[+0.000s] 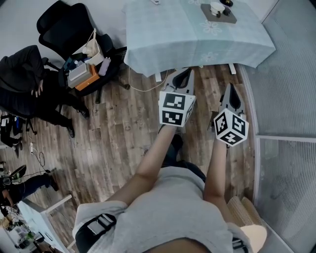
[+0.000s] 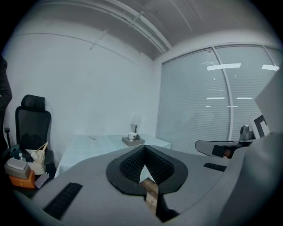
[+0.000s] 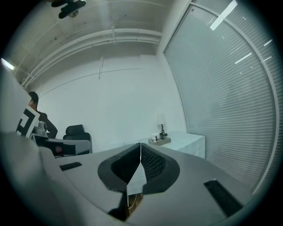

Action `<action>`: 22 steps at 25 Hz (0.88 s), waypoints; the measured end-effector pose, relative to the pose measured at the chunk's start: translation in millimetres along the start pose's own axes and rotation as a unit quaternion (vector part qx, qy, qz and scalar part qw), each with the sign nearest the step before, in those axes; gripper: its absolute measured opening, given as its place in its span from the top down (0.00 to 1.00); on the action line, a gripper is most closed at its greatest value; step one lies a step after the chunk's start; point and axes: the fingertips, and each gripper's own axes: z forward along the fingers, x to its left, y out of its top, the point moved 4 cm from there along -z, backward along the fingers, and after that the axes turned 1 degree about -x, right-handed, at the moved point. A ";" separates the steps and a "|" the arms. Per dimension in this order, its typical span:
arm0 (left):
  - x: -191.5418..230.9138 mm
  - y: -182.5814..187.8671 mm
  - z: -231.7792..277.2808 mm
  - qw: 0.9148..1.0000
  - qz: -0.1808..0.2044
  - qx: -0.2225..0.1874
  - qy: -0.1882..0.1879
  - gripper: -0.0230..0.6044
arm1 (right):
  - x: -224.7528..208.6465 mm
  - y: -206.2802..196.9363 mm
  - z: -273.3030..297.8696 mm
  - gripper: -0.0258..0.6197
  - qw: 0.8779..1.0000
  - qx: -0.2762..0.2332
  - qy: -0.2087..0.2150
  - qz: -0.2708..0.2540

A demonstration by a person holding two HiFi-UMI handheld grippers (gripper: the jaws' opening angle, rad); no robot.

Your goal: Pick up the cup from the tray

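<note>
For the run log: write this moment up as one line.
stage: standing short of table | left gripper: shut, empty | right gripper: shut, empty | cup: on tray, untouched

**Count of items in view**

I hold two grippers: one left gripper (image 1: 185, 75) and one right gripper (image 1: 232, 90). I record one table (image 1: 197, 39), one tray (image 1: 228, 19), one cup (image 1: 216, 8) and one lamp (image 2: 135, 120). One black office chair (image 1: 66, 24). One pale tote bag (image 1: 91, 48). One other person (image 1: 22, 69), in dark clothing.
</note>
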 end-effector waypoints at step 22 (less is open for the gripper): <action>79.6 17.3 180.9 1.000 -0.012 0.011 0.027 0.96 | -52.1 8.8 203.9 0.95 1.000 0.018 0.017 0.000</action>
